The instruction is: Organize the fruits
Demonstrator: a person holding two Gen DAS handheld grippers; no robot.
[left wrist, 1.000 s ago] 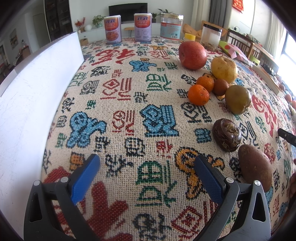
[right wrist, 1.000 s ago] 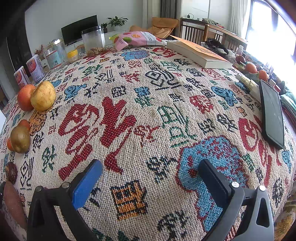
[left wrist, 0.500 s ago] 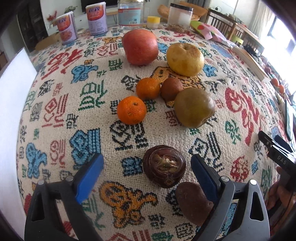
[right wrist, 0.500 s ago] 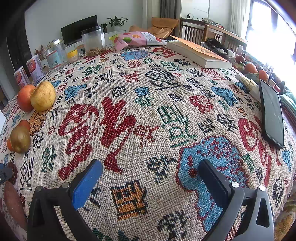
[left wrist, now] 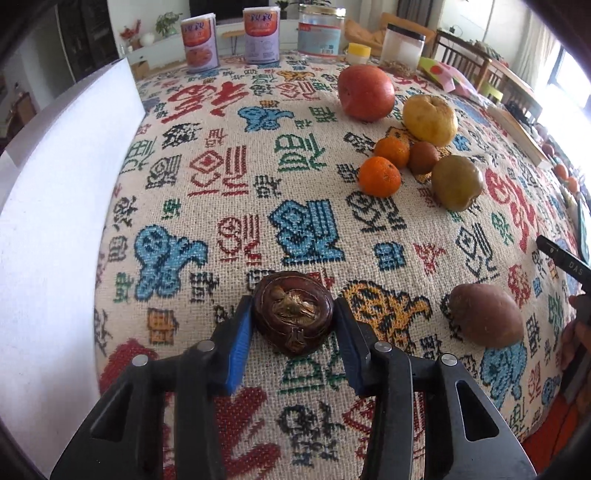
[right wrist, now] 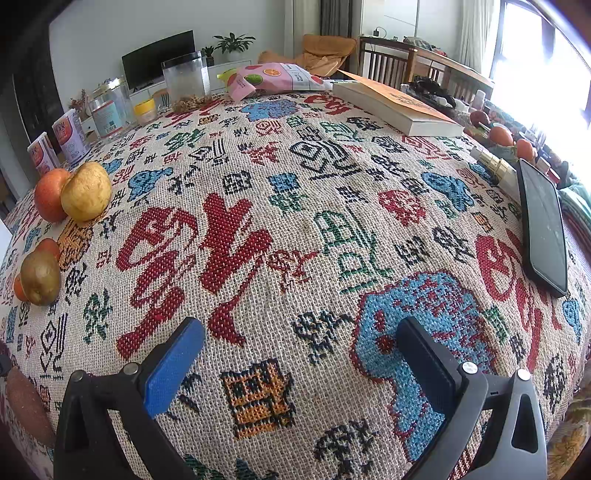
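Observation:
A dark brown round fruit (left wrist: pixel 293 312) sits between the blue pads of my left gripper (left wrist: pixel 293 306). The jaws are closing and both pads touch its sides. A brown oval fruit (left wrist: pixel 485 315) lies to its right on the patterned tablecloth (left wrist: pixel 303 229). Farther back are a red apple (left wrist: pixel 365 92), a yellow fruit (left wrist: pixel 430 120), two tangerines (left wrist: pixel 380 175), a small brown fruit (left wrist: pixel 423 157) and a green-brown pear (left wrist: pixel 457 182). My right gripper (right wrist: pixel 299 328) hangs open over bare cloth, with the apple (right wrist: pixel 50 194) and pear (right wrist: pixel 40 273) far to its left.
A white board (left wrist: pixel 55 221) borders the table's left side. Cans (left wrist: pixel 197 42) and jars (left wrist: pixel 319 31) line the far edge. A book (right wrist: pixel 399 103), a snack bag (right wrist: pixel 280 75) and a phone (right wrist: pixel 543 225) lie toward the right.
My left gripper swung over to the dark round fruit and its jaws went from wide apart to closed against the fruit's sides. The right gripper's view is unchanged.

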